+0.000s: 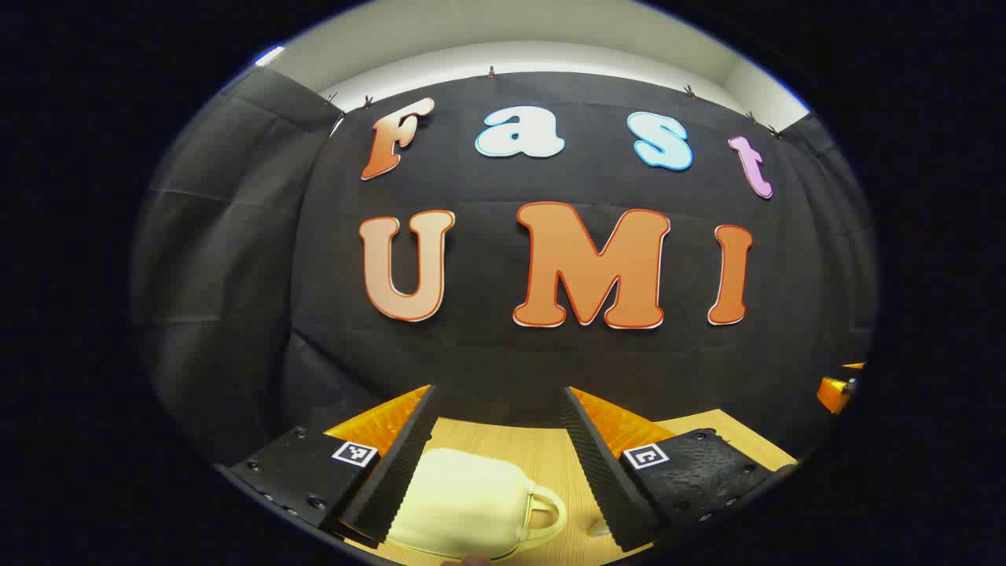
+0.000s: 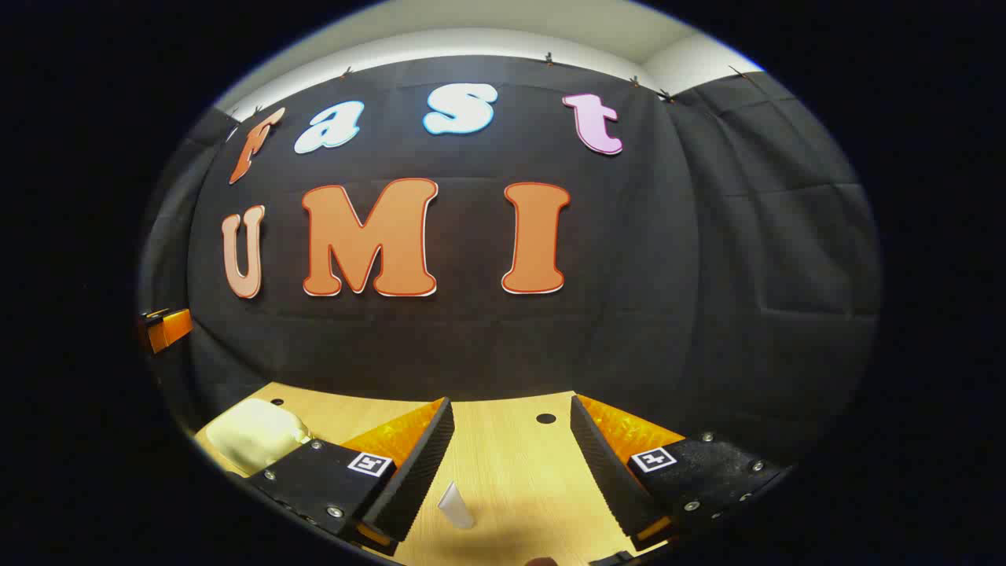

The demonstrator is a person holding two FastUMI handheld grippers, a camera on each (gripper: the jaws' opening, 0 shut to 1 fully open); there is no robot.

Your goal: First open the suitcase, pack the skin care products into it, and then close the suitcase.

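A small cream suitcase [image 1: 464, 503] with a handle on its right side lies closed on the wooden table [image 1: 550, 452]. My left gripper [image 1: 497, 428] is open above it, its fingers apart with the case showing between and below them. In the right gripper view the same suitcase [image 2: 253, 434] sits at the far left. My right gripper [image 2: 511, 436] is open over the table, and a small white tube [image 2: 456, 505] of skin care product lies on the wood below and between its fingers, untouched.
The black cloth wall stands close behind the table's far edge. A round hole [image 2: 545, 418] sits in the tabletop [image 2: 511, 464] ahead of the right gripper. Part of the other gripper [image 1: 835, 389] shows at the right edge of the left gripper view.
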